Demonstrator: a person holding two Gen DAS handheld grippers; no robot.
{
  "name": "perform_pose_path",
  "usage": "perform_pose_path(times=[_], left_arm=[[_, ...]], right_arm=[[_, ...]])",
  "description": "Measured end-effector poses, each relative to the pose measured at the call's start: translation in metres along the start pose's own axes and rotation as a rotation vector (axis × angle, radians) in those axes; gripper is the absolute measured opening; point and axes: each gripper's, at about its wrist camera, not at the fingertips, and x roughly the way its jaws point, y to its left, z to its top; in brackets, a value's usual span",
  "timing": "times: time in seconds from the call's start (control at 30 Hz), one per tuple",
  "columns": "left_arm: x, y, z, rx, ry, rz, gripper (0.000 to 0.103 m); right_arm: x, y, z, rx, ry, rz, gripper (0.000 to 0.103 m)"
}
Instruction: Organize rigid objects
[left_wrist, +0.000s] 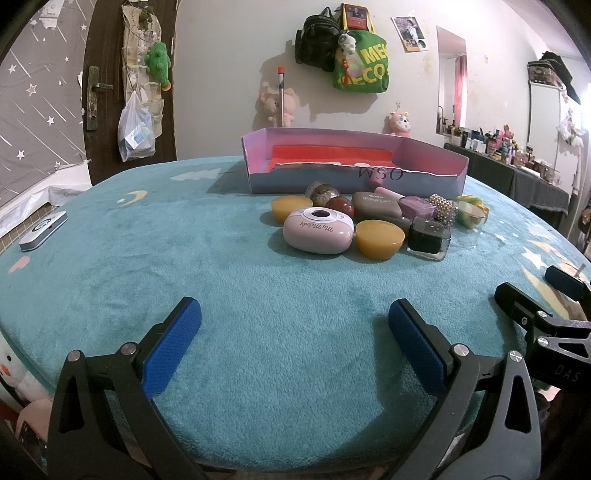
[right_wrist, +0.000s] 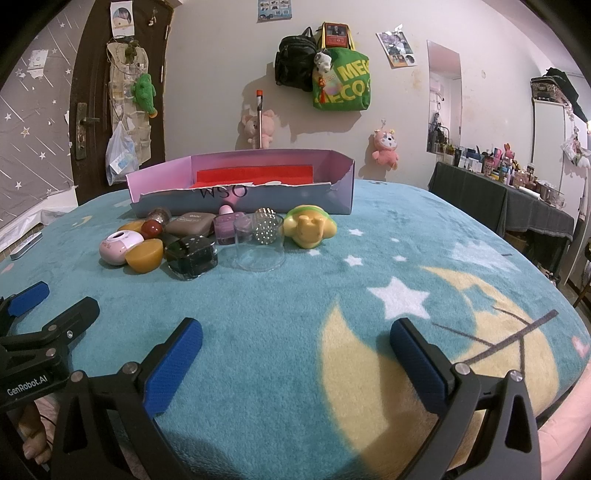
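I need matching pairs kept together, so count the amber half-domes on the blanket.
2. One amber half-dome sits at the front, between the pink My Melody case and the dark square jar. The other lies behind that case. More may be hidden in the pile.

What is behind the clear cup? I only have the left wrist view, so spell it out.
Observer: A yellow-and-green toy lies just right of the clear cup, in front of the right end of the box.
Operator: Report the right gripper. I see only its edge.
Observer: The right gripper is open and holds nothing. It is above a yellow moon print on the blanket.
Operator: Tell me what the cup holds.
Observer: Nothing shows inside it. In the right wrist view the silver bead ball is seen through its wall, behind it.
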Motion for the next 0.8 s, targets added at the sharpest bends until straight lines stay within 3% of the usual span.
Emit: perform_pose_path(times=[0.8], left_arm=[[0.004,0.011,0.031,-0.027,0.064,-0.071,0.103]], right_arm=[[0.003,-0.01,0.02,-0.002,0.007,0.018,0.103]])
